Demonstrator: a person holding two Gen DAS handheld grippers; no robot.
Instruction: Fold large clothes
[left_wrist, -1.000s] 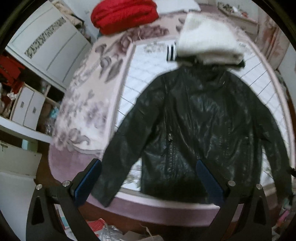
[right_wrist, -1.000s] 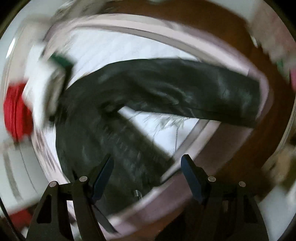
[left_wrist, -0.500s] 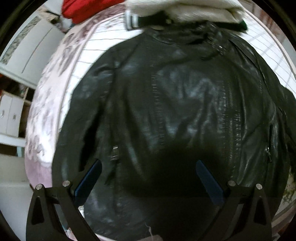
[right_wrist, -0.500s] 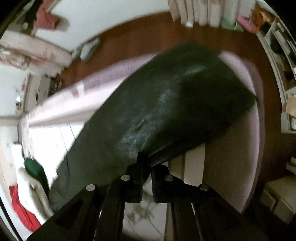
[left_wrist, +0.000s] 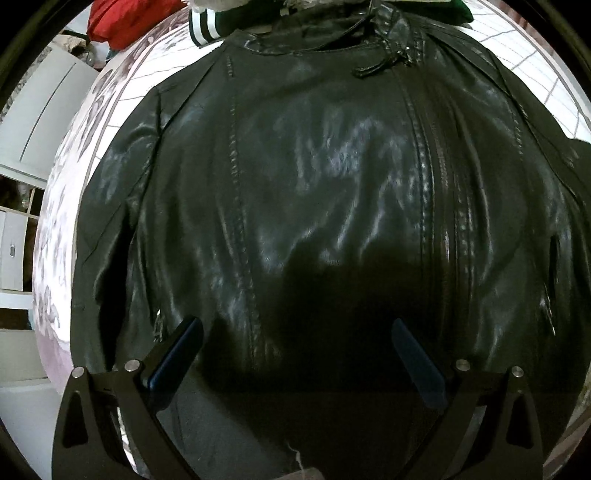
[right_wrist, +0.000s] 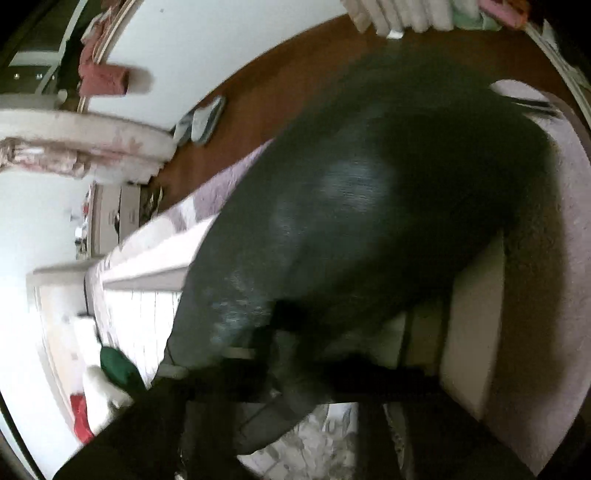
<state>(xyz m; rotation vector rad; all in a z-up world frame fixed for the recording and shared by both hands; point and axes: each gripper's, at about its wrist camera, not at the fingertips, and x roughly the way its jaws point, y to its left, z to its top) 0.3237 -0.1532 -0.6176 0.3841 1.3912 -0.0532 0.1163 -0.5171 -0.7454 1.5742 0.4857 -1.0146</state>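
Note:
A black leather jacket (left_wrist: 314, 184) lies spread face up on the bed and fills the left wrist view, collar at the top. My left gripper (left_wrist: 295, 354) is open and empty, hovering just above the jacket's lower front, its blue pads on either side of the hem area. In the blurred right wrist view my right gripper (right_wrist: 280, 373) is shut on the jacket's sleeve (right_wrist: 369, 206), which stretches up and away over the bed's edge.
A white grid-patterned bedspread (left_wrist: 524, 55) with a floral pink border (left_wrist: 62, 192) lies under the jacket. A red garment (left_wrist: 125, 22) and a green striped-cuff garment (left_wrist: 207, 26) lie beyond the collar. Brown floor (right_wrist: 280, 74) and white furniture surround the bed.
My left gripper has dropped closer to the jacket, which now fills its view. My right gripper has closed on the sleeve and is moving with it; its view is blurred.

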